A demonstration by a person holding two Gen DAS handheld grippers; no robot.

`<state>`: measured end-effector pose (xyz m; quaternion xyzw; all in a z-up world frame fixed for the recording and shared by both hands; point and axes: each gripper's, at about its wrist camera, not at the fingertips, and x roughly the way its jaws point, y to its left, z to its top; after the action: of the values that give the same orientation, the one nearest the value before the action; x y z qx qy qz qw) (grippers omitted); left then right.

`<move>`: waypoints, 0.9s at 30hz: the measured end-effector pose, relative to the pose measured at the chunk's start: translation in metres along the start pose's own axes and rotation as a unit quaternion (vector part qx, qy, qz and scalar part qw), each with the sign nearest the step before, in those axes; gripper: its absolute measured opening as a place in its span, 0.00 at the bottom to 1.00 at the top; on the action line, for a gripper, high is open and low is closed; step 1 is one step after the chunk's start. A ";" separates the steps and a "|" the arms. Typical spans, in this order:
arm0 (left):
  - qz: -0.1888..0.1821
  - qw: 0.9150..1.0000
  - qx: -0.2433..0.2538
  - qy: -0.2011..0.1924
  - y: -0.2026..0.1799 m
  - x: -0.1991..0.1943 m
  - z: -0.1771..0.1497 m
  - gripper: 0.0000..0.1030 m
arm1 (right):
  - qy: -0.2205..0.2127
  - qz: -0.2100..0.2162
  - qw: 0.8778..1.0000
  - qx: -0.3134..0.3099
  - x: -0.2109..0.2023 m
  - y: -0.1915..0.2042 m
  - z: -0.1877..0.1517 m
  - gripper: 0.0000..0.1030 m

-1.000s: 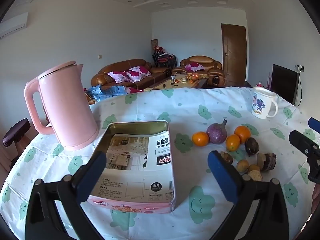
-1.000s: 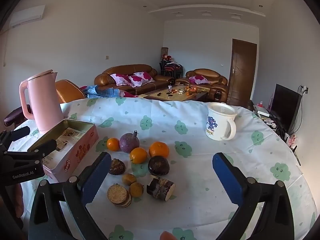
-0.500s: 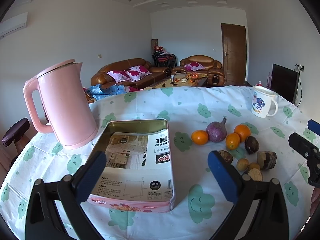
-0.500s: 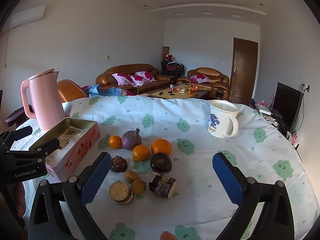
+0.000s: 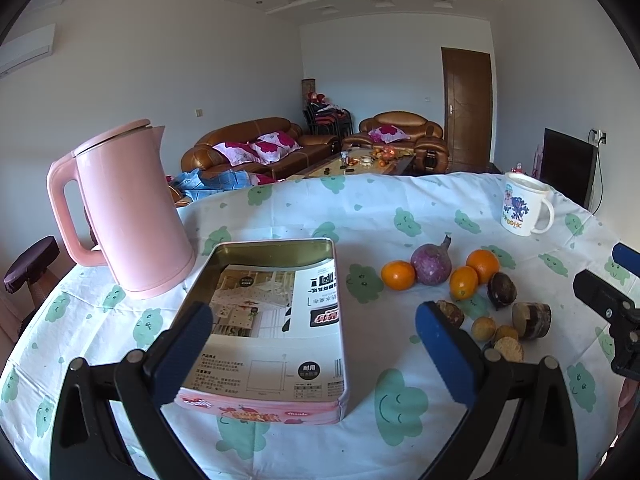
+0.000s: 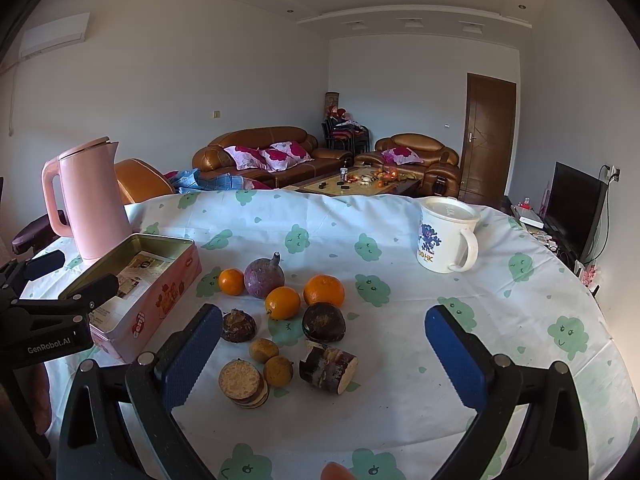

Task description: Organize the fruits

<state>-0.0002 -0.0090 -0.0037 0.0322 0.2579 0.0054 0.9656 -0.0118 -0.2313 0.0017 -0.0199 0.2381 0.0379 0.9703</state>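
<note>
Both tongs, left tongs (image 5: pixel 312 344) over the open tin (image 5: pixel 276 304) and right tongs (image 6: pixel 324 352) over the loose fruits (image 6: pixel 288 316) on the tabletop (image 6: pixel 400 360), hang spread and empty, seemingly poised for transfer.

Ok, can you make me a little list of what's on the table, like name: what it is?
table cover: white tablecloth with green smiley blobs
box: open pink tin, papers inside, no fruit in it
kettle: pink kettle, upright, behind the tin
mug: white mug, upright, apart from the fruit
oranges: three oranges
purple fruit: one, with a stem
other pieces: small brown fruits and cut chunks
left gripper: fingers open, holding nothing
right gripper: fingers open, holding nothing
</note>
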 end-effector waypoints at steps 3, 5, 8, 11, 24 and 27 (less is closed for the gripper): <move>0.000 1.000 0.001 -0.001 0.000 0.000 0.000 1.00 | 0.001 0.000 1.000 0.000 0.000 0.001 0.000 0.99; 0.000 1.000 0.000 -0.001 0.000 0.000 0.000 1.00 | 0.001 0.000 1.000 0.000 0.000 0.000 -0.001 0.99; 0.000 1.000 0.001 -0.001 -0.001 -0.001 0.000 1.00 | 0.002 0.001 1.000 0.001 0.001 0.001 -0.002 0.99; 0.000 1.000 0.001 -0.001 -0.002 -0.001 -0.001 1.00 | 0.004 0.001 1.000 0.001 0.002 0.001 -0.003 0.99; -0.005 1.000 0.002 0.004 -0.006 0.001 -0.003 1.00 | 0.007 0.001 1.000 0.003 0.005 0.000 -0.006 0.99; -0.005 1.000 0.002 0.006 -0.007 0.002 -0.003 1.00 | 0.008 0.002 1.000 0.006 0.006 -0.003 -0.007 0.99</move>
<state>0.0001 -0.0158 -0.0079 0.0329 0.2635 -0.0002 0.9641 -0.0098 -0.2340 -0.0068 -0.0144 0.2465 0.0380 0.9683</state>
